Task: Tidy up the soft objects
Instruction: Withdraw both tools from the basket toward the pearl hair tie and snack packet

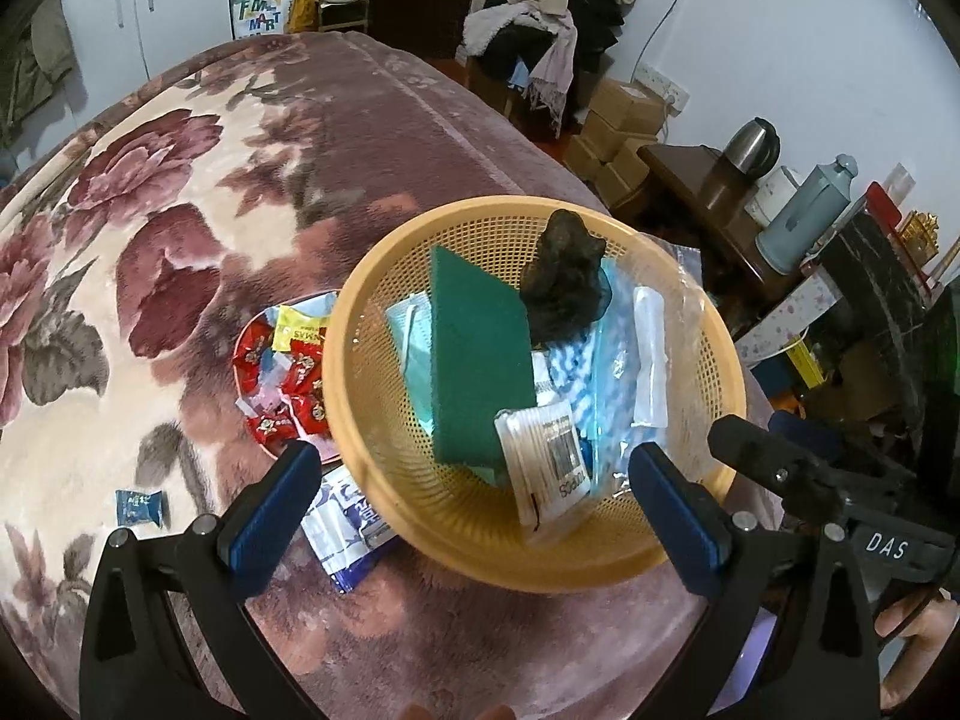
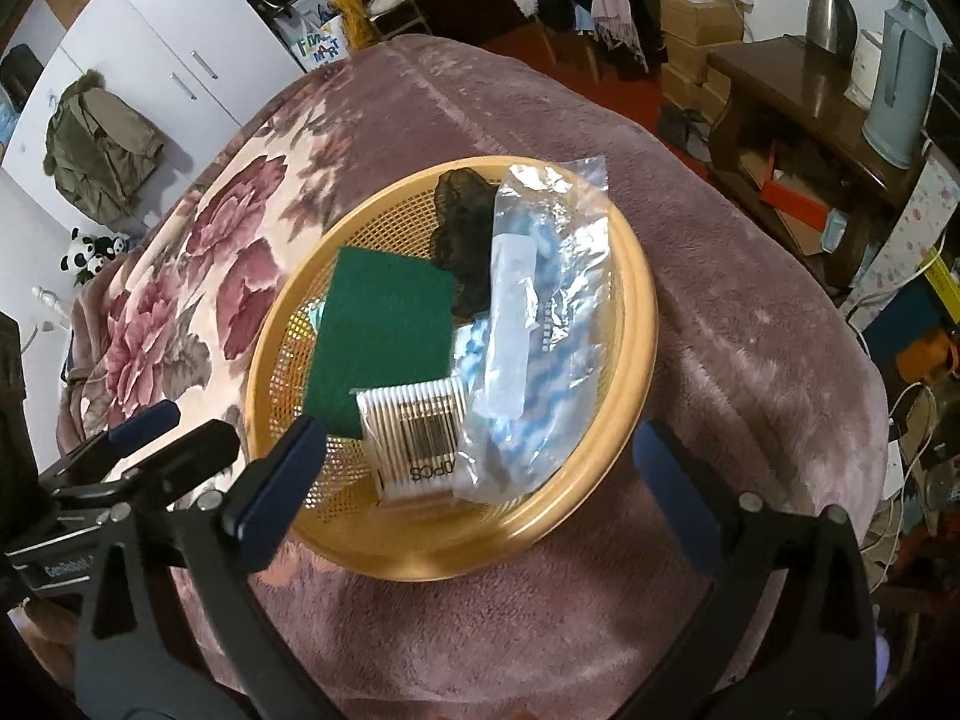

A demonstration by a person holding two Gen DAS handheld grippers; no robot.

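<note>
An orange mesh basket sits on the floral blanket. It holds a green scouring pad, a dark net ball, a cotton swab pack, a clear bag with blue-white cloth and a light blue mask. My left gripper is open and empty above the basket's near rim. My right gripper is open and empty, also at the near rim.
A red plate of wrapped candies lies left of the basket, with a blue-white packet under its rim and a small blue sachet further left. A wooden table with kettle and flask stands right of the bed.
</note>
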